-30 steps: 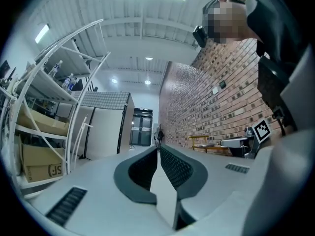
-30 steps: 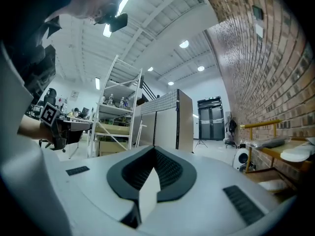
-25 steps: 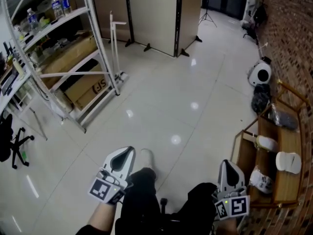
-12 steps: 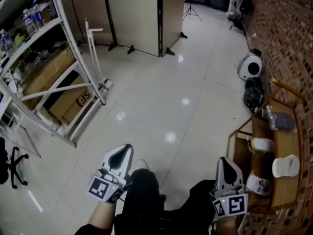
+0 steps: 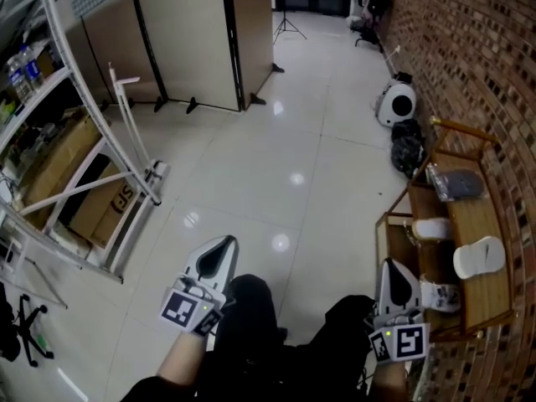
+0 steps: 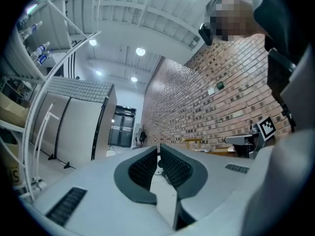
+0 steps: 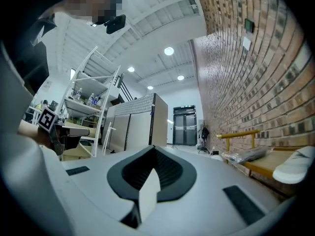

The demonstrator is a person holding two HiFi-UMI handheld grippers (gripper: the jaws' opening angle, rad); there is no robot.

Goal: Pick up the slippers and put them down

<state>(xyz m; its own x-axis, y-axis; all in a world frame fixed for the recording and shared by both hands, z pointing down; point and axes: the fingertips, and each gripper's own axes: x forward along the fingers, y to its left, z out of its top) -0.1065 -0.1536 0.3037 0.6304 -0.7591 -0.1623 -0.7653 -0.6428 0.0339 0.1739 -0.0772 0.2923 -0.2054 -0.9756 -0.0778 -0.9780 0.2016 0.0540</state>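
The only writing is on the cardboard box [image 5: 105, 212] at the left of the head view, low in the metal shelving [image 5: 75, 153]. It carries dark letters, but the shelving's bars cross them and you cannot read them for sure. Each gripper's cube bears square black-and-white markers — no words.

Your left gripper [image 5: 226, 244] sits at the bottom of the frame, left of centre, pointing up the frame and leaning a little right. In the left gripper view its jaws [image 6: 158, 149] stand all but together, only a thin slit between the ribbed pads, and nothing is in it. Your right gripper [image 5: 391, 265] is at the bottom right, pointing straight up the frame, just beside the near end of the wooden rack [image 5: 473, 220]. Its jaws [image 7: 153, 149] are closed together and empty.

The slippers lie on that rack along the brick wall [image 5: 486, 74] — a white slipper [image 5: 479, 258] on the top board, a second slipper [image 5: 431, 229] and a third slipper [image 5: 441, 296] on the shelf below. The white slipper [image 7: 295, 166] shows at the right edge of the right gripper view.
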